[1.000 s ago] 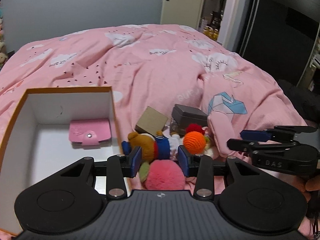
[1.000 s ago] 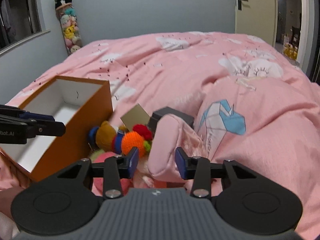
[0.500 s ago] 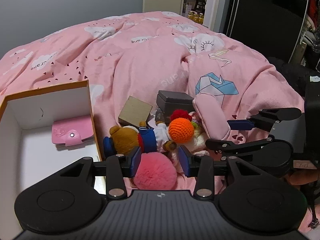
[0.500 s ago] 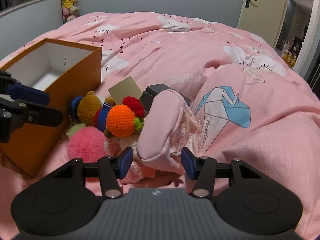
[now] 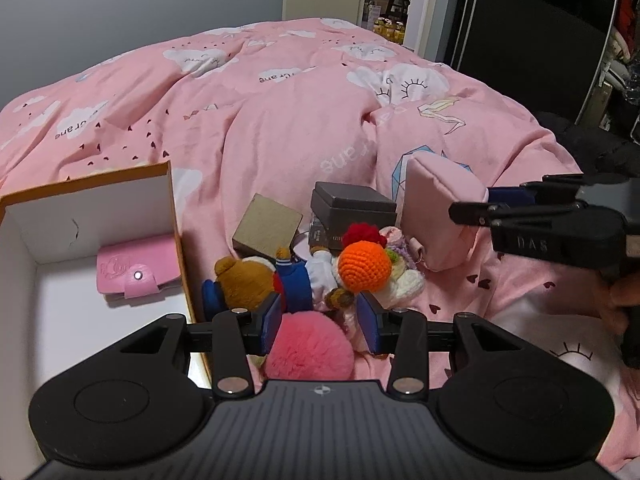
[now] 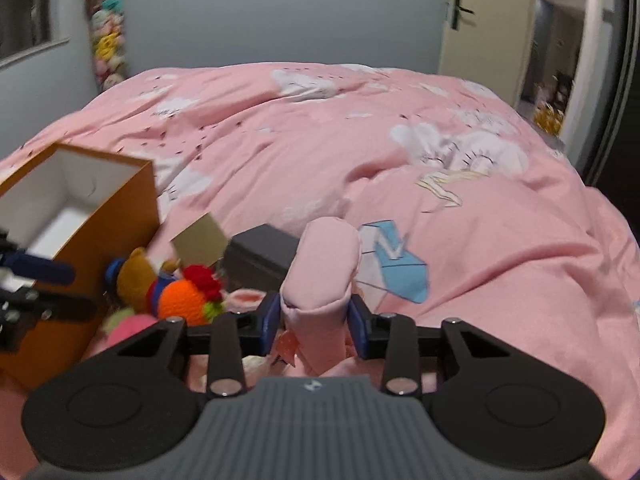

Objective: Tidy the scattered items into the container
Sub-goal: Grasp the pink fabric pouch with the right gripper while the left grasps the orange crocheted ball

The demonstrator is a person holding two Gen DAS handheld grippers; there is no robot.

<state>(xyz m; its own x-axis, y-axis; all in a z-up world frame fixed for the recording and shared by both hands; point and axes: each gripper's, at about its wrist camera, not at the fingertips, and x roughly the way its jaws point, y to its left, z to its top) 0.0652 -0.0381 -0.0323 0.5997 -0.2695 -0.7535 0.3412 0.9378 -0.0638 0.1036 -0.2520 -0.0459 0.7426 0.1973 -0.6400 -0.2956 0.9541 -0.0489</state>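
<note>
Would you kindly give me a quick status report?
Right tongs closing around pink pouch. Left tongs open over pink pompom. Box alongside, unobstructed.
</note>
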